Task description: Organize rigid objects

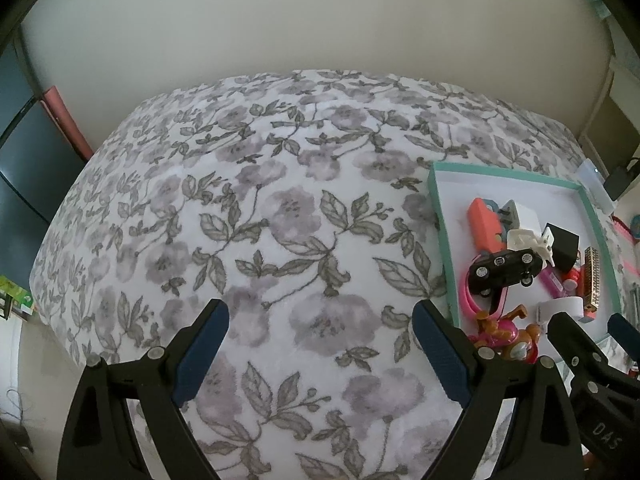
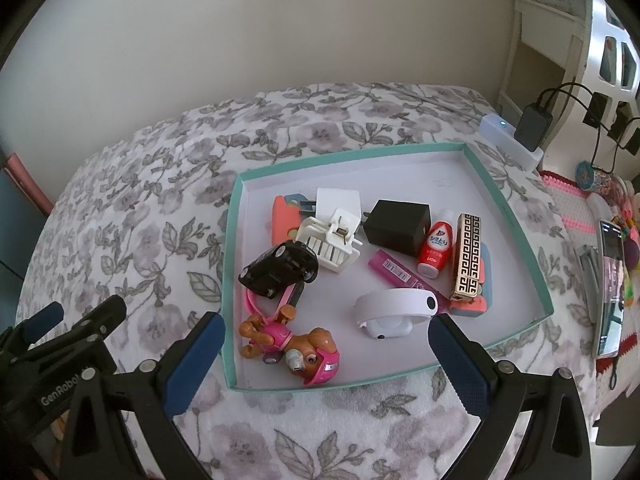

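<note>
A teal-rimmed white tray [image 2: 236, 216] lies on the floral bedspread [image 1: 280, 208]. It holds a black toy car [image 2: 280, 272], a pink pup figure [image 2: 296, 348], a white hair clip [image 2: 332, 240], a black charger cube [image 2: 396, 224], a small red bottle [image 2: 436, 248], a gold patterned case [image 2: 468, 256], a pink tube [image 2: 400, 276] and a white round device [image 2: 396, 308]. My right gripper [image 2: 326, 326] hangs open above the tray's near edge, holding nothing. My left gripper [image 1: 320, 316] stands open over bare bedspread, left of the tray [image 1: 436, 216].
A phone [image 2: 610, 288] lies on a pink crochet mat [image 2: 576, 208] right of the tray. A white power strip [image 2: 508, 136] with a black adapter [image 2: 534, 124] sits behind it. The bedspread drops off at the left edge; a wall stands behind.
</note>
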A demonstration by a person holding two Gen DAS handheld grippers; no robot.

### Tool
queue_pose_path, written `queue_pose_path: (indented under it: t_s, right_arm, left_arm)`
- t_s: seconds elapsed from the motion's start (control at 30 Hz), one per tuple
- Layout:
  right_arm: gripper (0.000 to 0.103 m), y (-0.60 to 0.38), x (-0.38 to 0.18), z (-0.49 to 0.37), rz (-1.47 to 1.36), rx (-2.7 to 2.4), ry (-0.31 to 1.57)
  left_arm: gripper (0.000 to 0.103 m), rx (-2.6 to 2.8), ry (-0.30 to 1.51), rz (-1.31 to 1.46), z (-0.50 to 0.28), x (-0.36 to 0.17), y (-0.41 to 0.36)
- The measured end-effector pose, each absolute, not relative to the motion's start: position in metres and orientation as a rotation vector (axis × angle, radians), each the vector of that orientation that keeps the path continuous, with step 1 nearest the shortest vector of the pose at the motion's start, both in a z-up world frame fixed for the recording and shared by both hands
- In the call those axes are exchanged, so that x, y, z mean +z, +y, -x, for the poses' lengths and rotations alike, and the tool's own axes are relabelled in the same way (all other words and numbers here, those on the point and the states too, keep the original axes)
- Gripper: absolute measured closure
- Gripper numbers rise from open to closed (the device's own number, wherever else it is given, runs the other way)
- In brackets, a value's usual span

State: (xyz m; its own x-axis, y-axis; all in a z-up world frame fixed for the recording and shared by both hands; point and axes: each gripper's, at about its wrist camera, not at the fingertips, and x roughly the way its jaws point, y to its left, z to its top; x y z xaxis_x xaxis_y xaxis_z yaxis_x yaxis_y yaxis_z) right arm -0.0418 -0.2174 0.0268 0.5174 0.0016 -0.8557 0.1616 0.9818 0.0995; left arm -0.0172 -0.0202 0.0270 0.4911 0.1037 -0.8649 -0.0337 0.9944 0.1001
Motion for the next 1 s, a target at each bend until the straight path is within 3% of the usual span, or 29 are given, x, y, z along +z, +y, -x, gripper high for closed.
queue_pose_path:
  t_s: [1.0]
  right_arm:
    - [0.000,-0.2222,0.0226,0.0406,-0.176,-0.102,1.034]
  left_arm:
    - [0.010,0.121,1.059,-0.056,0.0139,0.0252,-0.0106]
